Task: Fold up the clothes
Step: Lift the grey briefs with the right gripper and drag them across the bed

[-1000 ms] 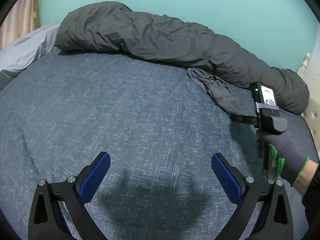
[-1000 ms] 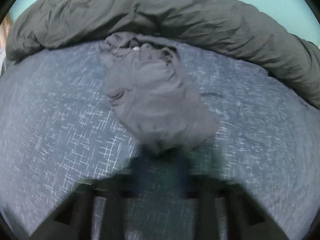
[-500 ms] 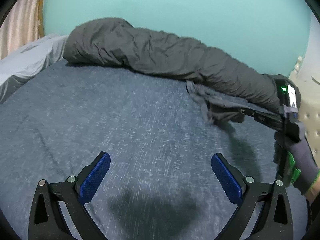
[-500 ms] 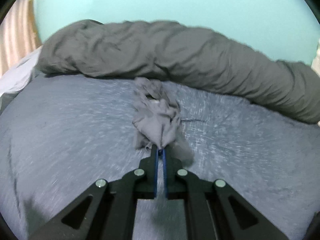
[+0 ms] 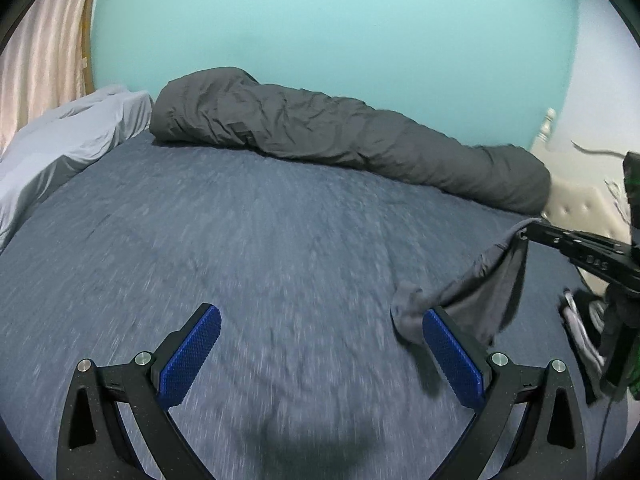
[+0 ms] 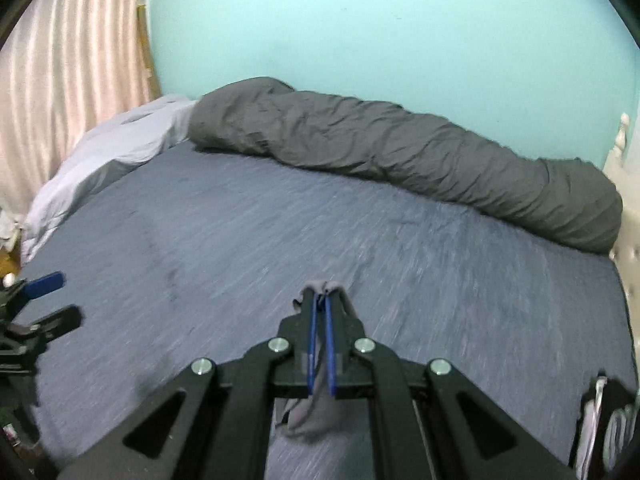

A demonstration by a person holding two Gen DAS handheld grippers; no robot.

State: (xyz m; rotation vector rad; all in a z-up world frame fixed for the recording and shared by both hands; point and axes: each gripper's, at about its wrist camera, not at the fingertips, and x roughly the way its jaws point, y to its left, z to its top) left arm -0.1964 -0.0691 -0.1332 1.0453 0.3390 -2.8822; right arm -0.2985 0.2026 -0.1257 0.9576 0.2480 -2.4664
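- The right gripper (image 6: 320,300) has its jaws pressed together on a fold of the grey garment (image 5: 492,284) — a small bunch of cloth pokes out past the tips, and more hangs below between the blue pads (image 6: 329,344).
- From the left wrist view, that garment dangles from the right gripper (image 5: 524,234) at the right side, lifted above the bed (image 5: 260,240); its lower end droops just behind the left gripper's right-hand pad, and whether it touches the sheet there I cannot tell.
- The left gripper (image 5: 320,348) has its jaws spread wide with nothing between them, hovering over the blue patterned sheet; its shadow falls on the sheet below.
- In the right wrist view the left gripper (image 6: 36,296) shows at the far left edge, well apart from the garment.
- A rolled dark grey duvet (image 6: 400,156) lies along the far edge of the bed against the turquoise wall (image 5: 340,28).
- A pale sheet-covered pillow (image 5: 68,136) sits at the left end of the bed, just beside the duvet — a pink curtain (image 6: 68,80) hangs behind it.
- A cream tufted headboard (image 5: 576,208) stands at the right.
- The sheet looks streaked with motion blur in both views.
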